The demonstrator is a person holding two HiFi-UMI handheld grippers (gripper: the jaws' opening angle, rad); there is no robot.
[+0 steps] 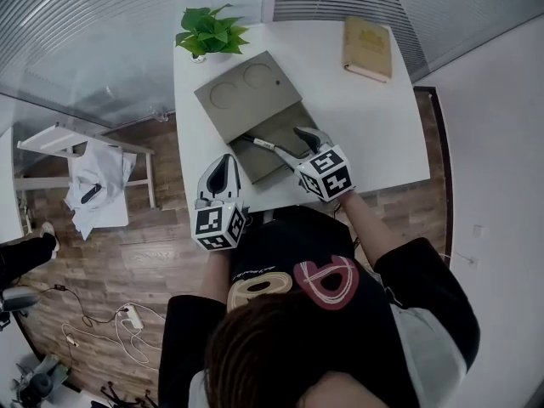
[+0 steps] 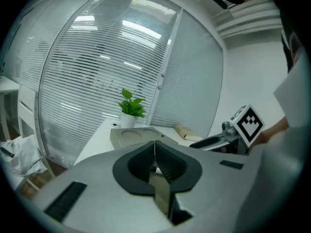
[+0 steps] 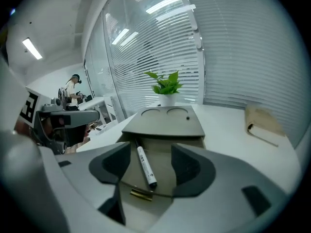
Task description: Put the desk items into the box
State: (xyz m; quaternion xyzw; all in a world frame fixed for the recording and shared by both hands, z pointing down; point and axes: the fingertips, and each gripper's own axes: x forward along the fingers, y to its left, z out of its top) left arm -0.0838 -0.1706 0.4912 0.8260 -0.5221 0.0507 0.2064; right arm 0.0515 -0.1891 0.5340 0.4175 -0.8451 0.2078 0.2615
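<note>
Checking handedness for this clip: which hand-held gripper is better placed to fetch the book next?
Probably right. The right hand-held gripper is open over the table, nearer the book; the left hand-held gripper is shut, at the near edge.

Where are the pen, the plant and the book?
pen (image 3: 144, 165), right gripper view, middle of its white barrel.
plant (image 1: 212, 31), head view, its green leaves.
book (image 1: 367, 46), head view, its tan cover.

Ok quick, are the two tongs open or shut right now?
Left tongs: shut, holding nothing.
Right tongs: open, holding nothing; the marker lies in the box in front of them.
</note>
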